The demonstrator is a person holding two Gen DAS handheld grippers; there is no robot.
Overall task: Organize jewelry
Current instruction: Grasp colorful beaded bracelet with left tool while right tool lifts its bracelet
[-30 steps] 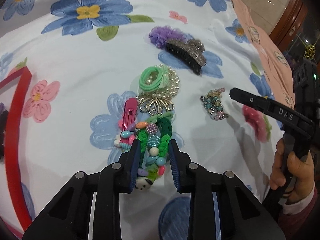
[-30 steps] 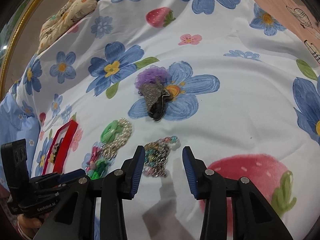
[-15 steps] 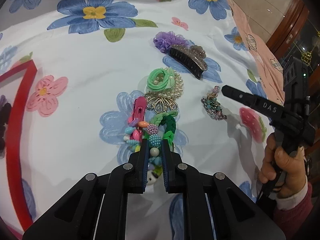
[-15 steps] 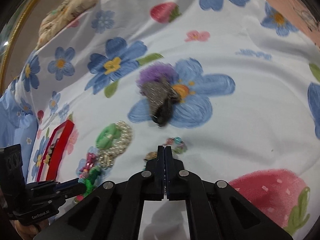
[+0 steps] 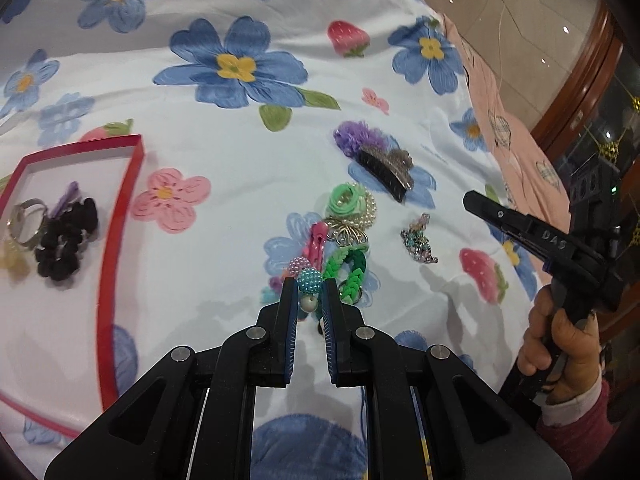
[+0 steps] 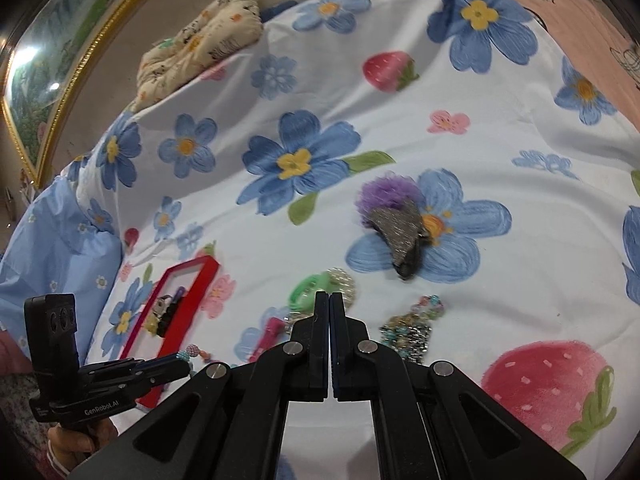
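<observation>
My left gripper [image 5: 310,285] is shut on a colourful beaded bracelet [image 5: 309,280], held by a turquoise bead, and the strand hangs just above the flowered sheet. In the right wrist view the same gripper [image 6: 182,365] shows low on the left with beads [image 6: 193,350] at its tip. My right gripper [image 6: 329,300] is shut with nothing between its fingers. A multicolour chain bracelet [image 6: 408,332] lies on the sheet just right of it. A red-rimmed box [image 5: 120,240] at the left holds a black scrunchie [image 5: 66,244] and a silver ring [image 5: 28,220].
On the sheet lie a green braided bracelet [image 5: 349,272], a pink clip [image 5: 316,240], a green hair tie on a pearl piece [image 5: 349,201], and a black claw clip [image 5: 386,166] beside a purple flower. A pillow [image 6: 200,44] and a framed picture stand beyond the bed.
The left gripper shut on the beaded bracelet and rose with it, bringing the red box into view. The right gripper shut over the chain bracelet, then lifted without it.
</observation>
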